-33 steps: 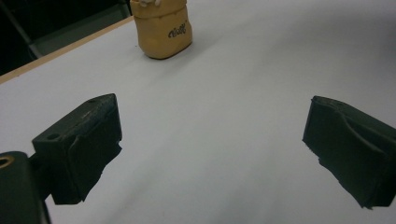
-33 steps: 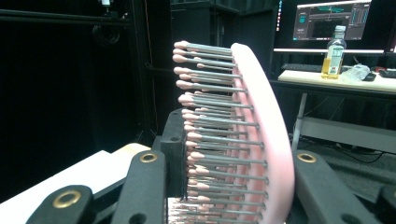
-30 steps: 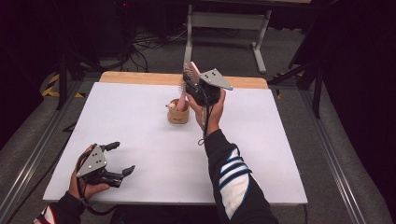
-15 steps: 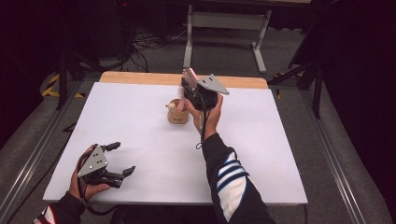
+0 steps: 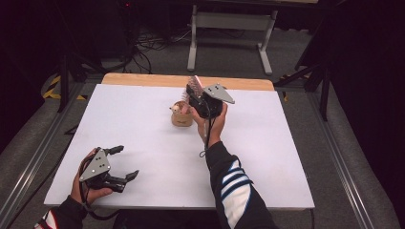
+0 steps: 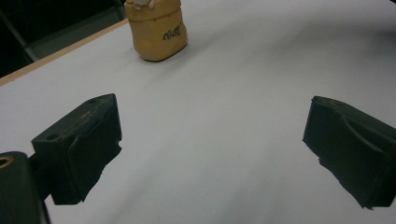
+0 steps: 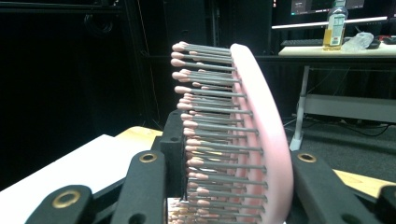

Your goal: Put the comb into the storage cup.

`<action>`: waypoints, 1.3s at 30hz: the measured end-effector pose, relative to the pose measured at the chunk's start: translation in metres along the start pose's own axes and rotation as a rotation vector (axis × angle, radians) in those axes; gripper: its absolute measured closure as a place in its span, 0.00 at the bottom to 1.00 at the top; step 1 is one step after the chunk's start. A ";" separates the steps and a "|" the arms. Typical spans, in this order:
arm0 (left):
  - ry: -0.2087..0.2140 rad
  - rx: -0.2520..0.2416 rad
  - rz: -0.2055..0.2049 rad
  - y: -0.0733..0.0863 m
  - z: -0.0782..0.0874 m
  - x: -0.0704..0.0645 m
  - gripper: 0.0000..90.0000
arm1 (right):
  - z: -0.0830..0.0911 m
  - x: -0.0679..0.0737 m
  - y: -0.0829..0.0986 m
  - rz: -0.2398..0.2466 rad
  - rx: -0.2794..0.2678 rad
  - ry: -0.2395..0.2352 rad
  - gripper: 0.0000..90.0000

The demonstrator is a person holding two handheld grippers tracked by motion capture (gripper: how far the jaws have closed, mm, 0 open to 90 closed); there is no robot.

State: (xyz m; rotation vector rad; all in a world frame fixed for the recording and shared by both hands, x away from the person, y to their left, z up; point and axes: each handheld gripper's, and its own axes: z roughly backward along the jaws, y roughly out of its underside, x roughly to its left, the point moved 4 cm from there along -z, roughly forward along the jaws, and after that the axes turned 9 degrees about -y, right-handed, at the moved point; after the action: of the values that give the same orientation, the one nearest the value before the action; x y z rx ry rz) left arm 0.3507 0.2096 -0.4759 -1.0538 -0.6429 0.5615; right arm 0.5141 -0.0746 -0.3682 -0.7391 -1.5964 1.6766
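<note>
Right gripper sits upper centre of the high view, raised above the table and clamped on a pink hairbrush. In the right gripper view the hairbrush stands roughly upright between the two jaws, bristles facing frame left, smooth pink back to frame right, head rising past the jaws toward the top of the frame.

A tan holder stands just left of and below the right gripper in the high view, upright on the white surface, with something pale showing at its top; can't tell what. In the left gripper view the holder is at the top left, well apart from the jaws.

Left gripper is at lower left of the high view, close to the table's near edge, jaws spread wide with nothing between them. Left gripper view confirms it: bare white table in the gap.

Room: broad open white surface across the right half and the lower centre of the high view. A wooden strip runs along the far edge, close behind the right gripper. Beyond it are a grey floor and a white frame leg.
</note>
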 end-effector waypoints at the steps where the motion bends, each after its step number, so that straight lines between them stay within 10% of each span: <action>1: 0.000 0.000 0.000 0.000 0.000 0.000 0.06 | 0.000 0.000 0.000 0.000 0.000 0.000 0.70; 39: -0.007 0.014 -0.005 0.000 -0.001 0.000 0.06 | 0.012 -0.009 0.019 -0.033 0.043 -0.013 0.66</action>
State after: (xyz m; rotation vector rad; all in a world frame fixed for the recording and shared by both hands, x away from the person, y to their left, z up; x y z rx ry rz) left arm 0.3511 0.2092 -0.4764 -1.0373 -0.6472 0.5648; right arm 0.5082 -0.0885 -0.3864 -0.6784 -1.5676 1.6902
